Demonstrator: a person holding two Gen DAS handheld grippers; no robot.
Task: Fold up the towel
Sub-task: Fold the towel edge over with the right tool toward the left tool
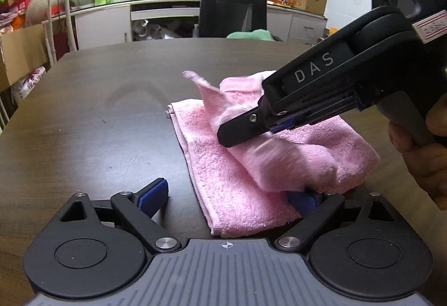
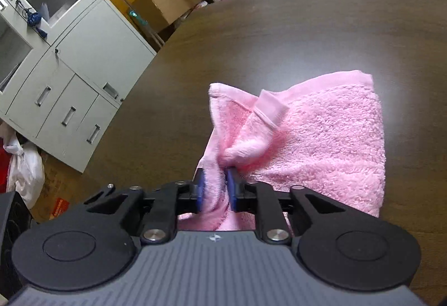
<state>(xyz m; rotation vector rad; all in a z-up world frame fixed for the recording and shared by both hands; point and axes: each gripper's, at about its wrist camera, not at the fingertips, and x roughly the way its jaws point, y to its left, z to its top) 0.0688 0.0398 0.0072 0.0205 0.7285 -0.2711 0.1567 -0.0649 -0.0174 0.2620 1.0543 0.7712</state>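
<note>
Rumpled pink towel (image 2: 329,138), half folded

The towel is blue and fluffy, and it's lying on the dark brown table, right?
Not quite. The towel is pink, not blue; only the pads on the right gripper are blue. The right wrist view shows this best. The rest holds: it is fluffy and lies on the dark brown table.
</note>
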